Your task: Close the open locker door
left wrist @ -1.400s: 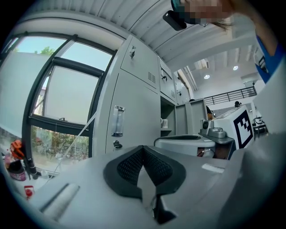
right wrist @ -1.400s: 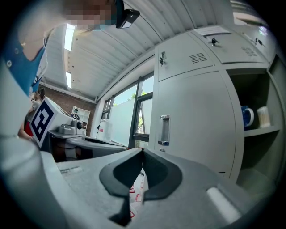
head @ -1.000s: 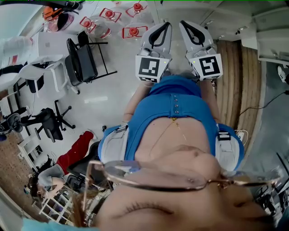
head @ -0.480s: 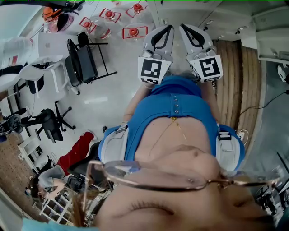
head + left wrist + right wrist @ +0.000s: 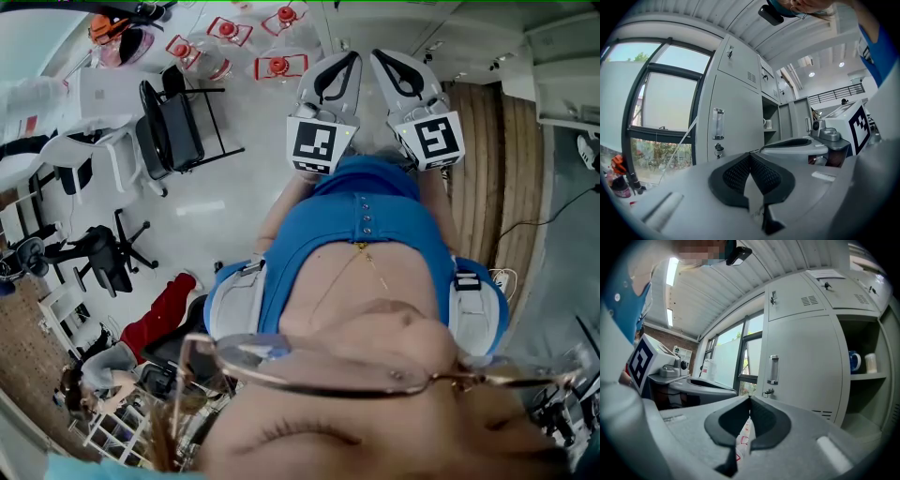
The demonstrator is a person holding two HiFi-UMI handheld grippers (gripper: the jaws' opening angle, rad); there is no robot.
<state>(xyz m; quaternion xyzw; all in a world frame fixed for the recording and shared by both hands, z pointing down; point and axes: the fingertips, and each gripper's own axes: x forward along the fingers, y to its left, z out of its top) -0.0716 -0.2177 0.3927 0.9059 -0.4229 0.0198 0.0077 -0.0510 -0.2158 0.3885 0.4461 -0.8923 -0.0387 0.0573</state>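
Nothing has shifted: left gripper and right gripper stay side by side, both closed and empty; the locker stands open, mugs on its shelf.

Left tool seemingly a touch nearer the right tool than a second ago.

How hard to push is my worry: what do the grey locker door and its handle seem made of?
Locker door: probably painted sheet steel, smooth pale grey with a soft sheen; punched vent slots suggest it. Handle: shiny, likely chromed metal or clear plastic; I cannot tell which.
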